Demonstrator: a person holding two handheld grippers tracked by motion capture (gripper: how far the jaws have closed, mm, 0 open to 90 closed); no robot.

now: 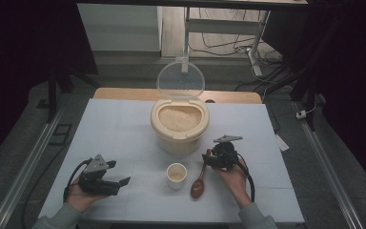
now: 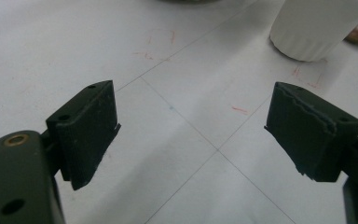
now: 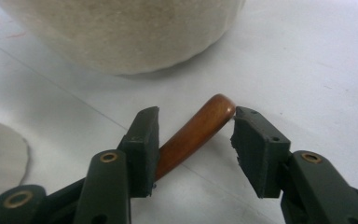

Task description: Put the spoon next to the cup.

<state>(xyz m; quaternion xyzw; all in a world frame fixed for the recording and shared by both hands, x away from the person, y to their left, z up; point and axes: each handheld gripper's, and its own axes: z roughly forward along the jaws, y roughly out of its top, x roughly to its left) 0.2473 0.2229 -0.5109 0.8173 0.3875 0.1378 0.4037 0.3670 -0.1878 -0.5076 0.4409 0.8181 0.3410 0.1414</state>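
A brown wooden spoon (image 1: 199, 185) lies on the white table, bowl toward me, just right of a small white cup (image 1: 176, 174). My right gripper (image 1: 208, 159) is low at the handle's far end. In the right gripper view the handle (image 3: 186, 140) lies between the jaws of this gripper (image 3: 195, 122), which are open: the left jaw is against the wood and the right jaw stands apart from the tip. My left gripper (image 1: 118, 172) rests at the front left, open wide with nothing between the jaws, as the left gripper view (image 2: 193, 107) confirms. The cup (image 2: 314, 28) stands beyond it.
A cream rice container (image 1: 179, 130) with its clear lid (image 1: 180, 79) raised stands at the table's middle, full of rice. Its wall (image 3: 130, 32) is close ahead of the right gripper. The cup's rim (image 3: 0, 158) shows at that view's left. Bare table lies front left.
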